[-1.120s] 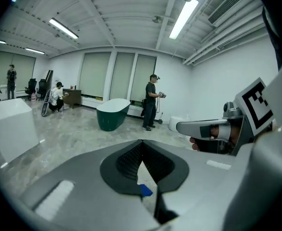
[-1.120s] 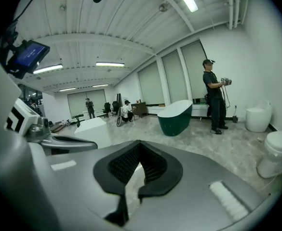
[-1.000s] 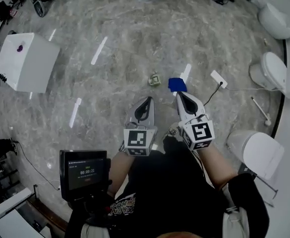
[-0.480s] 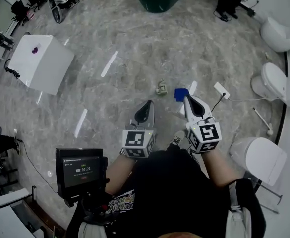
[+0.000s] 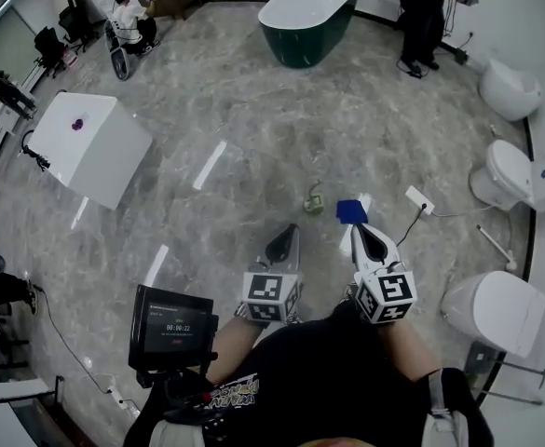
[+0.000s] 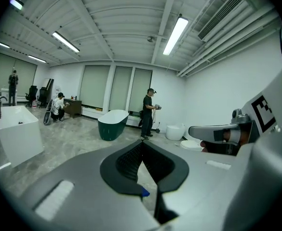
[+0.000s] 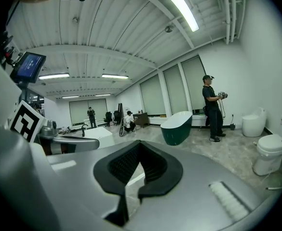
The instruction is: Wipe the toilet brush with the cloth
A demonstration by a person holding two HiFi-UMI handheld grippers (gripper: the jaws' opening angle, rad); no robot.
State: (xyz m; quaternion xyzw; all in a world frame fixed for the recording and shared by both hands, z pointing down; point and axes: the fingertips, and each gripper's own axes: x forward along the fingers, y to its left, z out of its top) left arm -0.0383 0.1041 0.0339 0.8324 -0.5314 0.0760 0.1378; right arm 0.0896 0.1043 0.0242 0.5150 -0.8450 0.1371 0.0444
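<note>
A blue cloth (image 5: 351, 211) lies on the marble floor. Next to it on the left stands a small pale green object (image 5: 314, 200) with a handle; it is too small to identify. A thin white stick, perhaps a brush (image 5: 494, 242), lies by the toilets. My left gripper (image 5: 288, 235) is held in the air, shut and empty, short of the green object. My right gripper (image 5: 359, 230) is shut and empty too, its tip just short of the cloth. In the left gripper view the jaws (image 6: 141, 143) meet, with a sliver of blue cloth (image 6: 144, 193) showing under them. The right gripper (image 7: 140, 143) points level across the room.
A white cube (image 5: 93, 147) stands at the left and a dark green bathtub (image 5: 307, 15) at the back. Three toilets (image 5: 519, 177) line the right wall. A power strip (image 5: 419, 200) with its cable lies near the cloth. People stand and sit at the back. A small monitor (image 5: 172, 326) hangs by my left arm.
Both grippers have come up and stayed shut. The head view has tilted up, so the cloth and the green object sit lower in the picture and more of the room shows.
</note>
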